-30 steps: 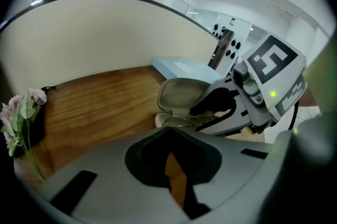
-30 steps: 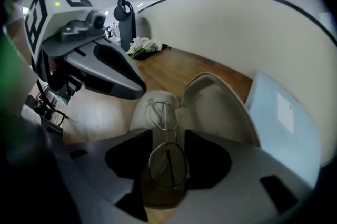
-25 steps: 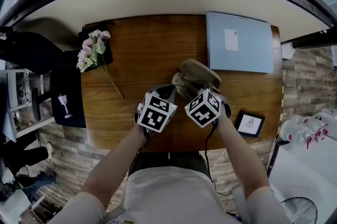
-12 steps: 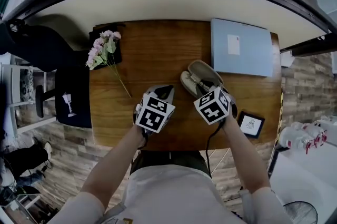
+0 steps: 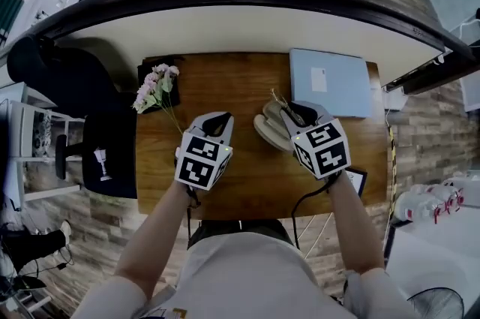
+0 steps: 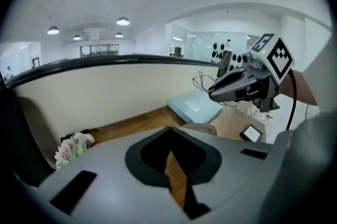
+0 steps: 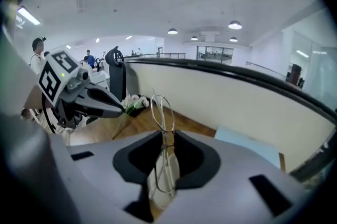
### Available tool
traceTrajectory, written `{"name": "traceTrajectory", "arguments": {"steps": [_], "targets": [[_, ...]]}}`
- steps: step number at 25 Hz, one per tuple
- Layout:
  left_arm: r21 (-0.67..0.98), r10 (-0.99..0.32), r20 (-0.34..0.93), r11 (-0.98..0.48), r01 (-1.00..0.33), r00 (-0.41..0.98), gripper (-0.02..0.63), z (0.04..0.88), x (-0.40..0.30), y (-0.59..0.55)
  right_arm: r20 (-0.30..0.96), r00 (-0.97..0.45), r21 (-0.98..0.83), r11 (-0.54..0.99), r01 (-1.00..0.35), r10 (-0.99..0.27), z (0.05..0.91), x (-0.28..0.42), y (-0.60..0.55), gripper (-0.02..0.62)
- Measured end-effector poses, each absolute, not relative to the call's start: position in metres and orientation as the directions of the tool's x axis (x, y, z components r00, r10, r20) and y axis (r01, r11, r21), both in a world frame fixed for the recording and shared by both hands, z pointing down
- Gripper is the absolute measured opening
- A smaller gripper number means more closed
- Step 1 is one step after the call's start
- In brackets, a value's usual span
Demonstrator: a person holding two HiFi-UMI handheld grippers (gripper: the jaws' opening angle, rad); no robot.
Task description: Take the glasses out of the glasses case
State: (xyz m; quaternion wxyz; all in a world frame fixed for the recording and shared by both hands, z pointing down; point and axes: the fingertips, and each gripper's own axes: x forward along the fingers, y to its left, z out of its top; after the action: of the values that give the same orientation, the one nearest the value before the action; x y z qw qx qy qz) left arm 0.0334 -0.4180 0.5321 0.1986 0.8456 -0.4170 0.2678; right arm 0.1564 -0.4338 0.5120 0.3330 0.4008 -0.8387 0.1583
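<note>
The beige glasses case (image 5: 271,128) lies open on the wooden table (image 5: 225,85). My right gripper (image 5: 289,109) hangs above it, shut on thin wire-framed glasses (image 5: 280,101). In the right gripper view the glasses (image 7: 161,112) stand upright between the pads of the right gripper (image 7: 164,139), clear of the case. My left gripper (image 5: 220,117) floats left of the case, lifted off the table. In the left gripper view that left gripper (image 6: 169,136) is shut with nothing in it, and the case (image 6: 201,128) shows just beyond its jaws. That view also shows the right gripper (image 6: 211,93) holding the glasses (image 6: 202,80).
A bunch of pink flowers (image 5: 154,88) lies at the table's back left. A pale blue folder (image 5: 330,81) covers the back right corner. A small black framed picture (image 5: 354,179) sits at the front right edge. A dark chair (image 5: 109,152) stands left of the table.
Both grippers have risen off the table. The right one has come up and right with the glasses, out of the case. The case stays open on the table.
</note>
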Motion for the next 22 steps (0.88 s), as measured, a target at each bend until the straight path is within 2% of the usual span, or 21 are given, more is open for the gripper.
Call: {"name": "traceTrajectory", "arguments": {"steps": [7,12,16,22], "targets": [[-0.032,-0.753,0.417,-0.572,-0.819,0.509,0.002,0.417,0.017,-0.418,0.474,-0.517,0.026,0.598,-0.801,-0.713,0.389,0.153,-0.416,0.08],[-0.047,-0.809,0.27,-0.553,-0.832,0.523,0.002,0.343,0.007,-0.406,0.321,-0.533,0.049,0.576,-0.816,-0.783,0.315,0.153,-0.392,0.081],[-0.121,-0.842,0.182,-0.532,-0.838,0.508,0.002,0.3,-0.001,-0.39,0.225,-0.527,0.066,0.553,-0.831,-0.819,0.273,0.156,-0.372,0.081],[-0.128,-0.872,0.092,-0.49,-0.862,0.481,0.002,0.26,-0.01,-0.362,0.127,-0.495,0.086,0.506,-0.858,-0.86,0.24,0.167,-0.342,0.081]]}}
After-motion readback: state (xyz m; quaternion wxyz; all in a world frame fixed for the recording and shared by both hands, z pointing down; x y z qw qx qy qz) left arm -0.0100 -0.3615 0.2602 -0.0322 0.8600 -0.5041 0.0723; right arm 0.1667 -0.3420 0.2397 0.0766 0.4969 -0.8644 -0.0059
